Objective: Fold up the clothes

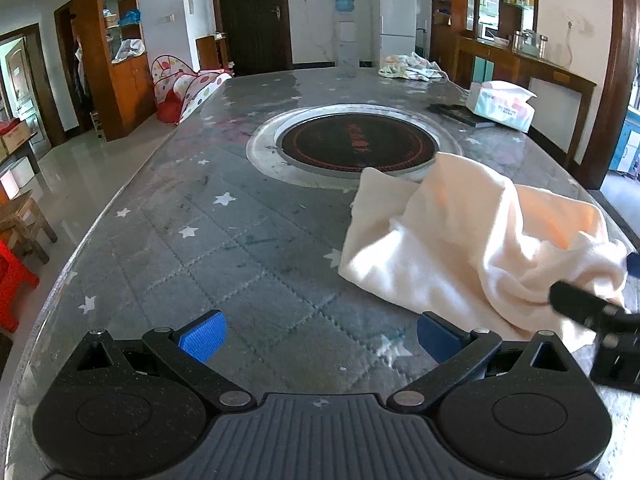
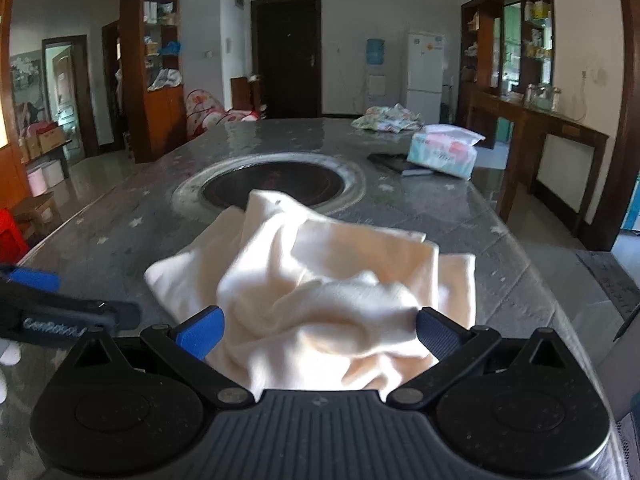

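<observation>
A cream cloth (image 1: 480,240) lies crumpled on the grey star-patterned table (image 1: 200,240), to the right of my left gripper (image 1: 319,336). That gripper is open over bare table, its blue pads (image 1: 202,336) wide apart with nothing between them. In the right wrist view the cloth (image 2: 320,280) is bunched up just ahead of and between the fingers of my right gripper (image 2: 318,334), which is open. Part of the left gripper (image 2: 60,316) shows at the left edge of that view. The right gripper (image 1: 592,312) sits at the cloth's near right corner.
A round black cooktop (image 1: 356,142) is set into the table's middle, and the cloth's far edge overlaps its rim. A tissue pack (image 2: 442,152) and a dark book (image 2: 394,162) lie at the far right. Patterned clothes (image 2: 390,118) are piled at the far end. The table's right edge (image 2: 532,264) is close.
</observation>
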`<state>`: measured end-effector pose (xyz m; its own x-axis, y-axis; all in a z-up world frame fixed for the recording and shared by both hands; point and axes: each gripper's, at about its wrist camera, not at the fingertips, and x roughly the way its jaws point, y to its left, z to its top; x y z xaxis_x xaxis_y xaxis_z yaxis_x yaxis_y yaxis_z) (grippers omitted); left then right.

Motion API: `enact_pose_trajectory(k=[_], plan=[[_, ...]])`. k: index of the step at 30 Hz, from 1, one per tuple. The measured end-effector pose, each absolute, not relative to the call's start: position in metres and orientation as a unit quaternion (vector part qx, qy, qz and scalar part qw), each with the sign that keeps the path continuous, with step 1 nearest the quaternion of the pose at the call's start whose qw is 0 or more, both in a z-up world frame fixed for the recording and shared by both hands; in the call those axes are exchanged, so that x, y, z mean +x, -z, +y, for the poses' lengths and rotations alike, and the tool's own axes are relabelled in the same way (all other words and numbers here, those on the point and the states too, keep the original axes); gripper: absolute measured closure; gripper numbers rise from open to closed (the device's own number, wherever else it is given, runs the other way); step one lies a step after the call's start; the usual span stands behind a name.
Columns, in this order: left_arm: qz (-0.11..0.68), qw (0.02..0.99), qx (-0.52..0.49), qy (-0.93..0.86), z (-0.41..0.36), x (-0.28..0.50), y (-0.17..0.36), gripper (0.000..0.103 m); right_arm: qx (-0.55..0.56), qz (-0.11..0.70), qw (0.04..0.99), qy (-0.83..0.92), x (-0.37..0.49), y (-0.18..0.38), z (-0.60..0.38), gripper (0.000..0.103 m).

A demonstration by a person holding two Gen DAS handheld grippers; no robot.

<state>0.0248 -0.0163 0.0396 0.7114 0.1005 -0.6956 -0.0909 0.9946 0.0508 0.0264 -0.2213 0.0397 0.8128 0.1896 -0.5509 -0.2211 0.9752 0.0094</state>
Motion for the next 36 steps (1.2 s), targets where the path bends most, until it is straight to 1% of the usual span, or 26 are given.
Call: enact_pose_trajectory(k=[5,7,9,15,16,17,19,21,22,24,25,27,28,30,33,36], plan=[[0.376,0.925,0.003,-0.055,-0.012,0.028,-0.04,0.0,-0.018,0.279,0.955,-0.103,0.037,-0.047,-0.228,0.001],[0.376,0.925,0.003,-0.055,-0.011,0.029,-0.04,0.0,-0.02,0.28,0.953,-0.116,0.043,-0.048,-0.227,0.002],[0.375,0.925,0.002,-0.056,-0.009,0.03,-0.04,0.0,-0.022,0.281,0.951,-0.129,0.05,-0.05,-0.226,0.007],[0.375,0.925,0.0,-0.056,-0.006,0.033,-0.041,0.0,-0.035,0.291,0.937,-0.191,0.077,-0.05,-0.211,0.018],[0.375,0.925,0.0,-0.056,-0.005,0.034,-0.041,0.0,-0.034,0.296,0.933,-0.201,0.082,-0.048,-0.209,0.02],[0.374,0.926,-0.001,-0.057,-0.004,0.035,-0.041,0.0,-0.032,0.301,0.929,-0.212,0.088,-0.047,-0.207,0.023],[0.373,0.926,-0.005,-0.063,0.002,0.035,-0.042,0.0,-0.027,0.314,0.923,-0.223,0.099,-0.042,-0.204,0.026],[0.371,0.926,-0.008,-0.069,0.007,0.036,-0.044,0.0,-0.022,0.327,0.915,-0.234,0.108,-0.037,-0.201,0.034],[0.371,0.926,-0.01,-0.072,0.01,0.036,-0.045,0.0,-0.02,0.334,0.911,-0.24,0.112,-0.033,-0.199,0.036],[0.369,0.926,-0.012,-0.077,0.015,0.036,-0.046,0.0,-0.022,0.34,0.907,-0.247,0.115,-0.03,-0.196,0.051],[0.368,0.926,-0.013,-0.079,0.017,0.035,-0.046,0.0,-0.022,0.342,0.905,-0.25,0.116,-0.028,-0.195,0.054],[0.365,0.927,-0.016,-0.083,0.021,0.034,-0.048,0.0,-0.026,0.341,0.904,-0.258,0.115,-0.027,-0.192,0.066],[0.363,0.928,-0.017,-0.086,0.023,0.033,-0.05,0.0,-0.027,0.336,0.904,-0.261,0.112,-0.029,-0.191,0.068],[0.358,0.929,-0.021,-0.089,0.026,0.031,-0.053,0.0,-0.029,0.327,0.906,-0.268,0.105,-0.034,-0.19,0.085],[0.349,0.932,-0.027,-0.092,0.031,0.027,-0.06,0.0,-0.035,0.316,0.905,-0.282,0.093,-0.043,-0.187,0.093],[0.338,0.936,-0.029,-0.091,0.034,0.021,-0.067,0.0,-0.049,0.302,0.901,-0.308,0.076,-0.053,-0.181,0.095]])
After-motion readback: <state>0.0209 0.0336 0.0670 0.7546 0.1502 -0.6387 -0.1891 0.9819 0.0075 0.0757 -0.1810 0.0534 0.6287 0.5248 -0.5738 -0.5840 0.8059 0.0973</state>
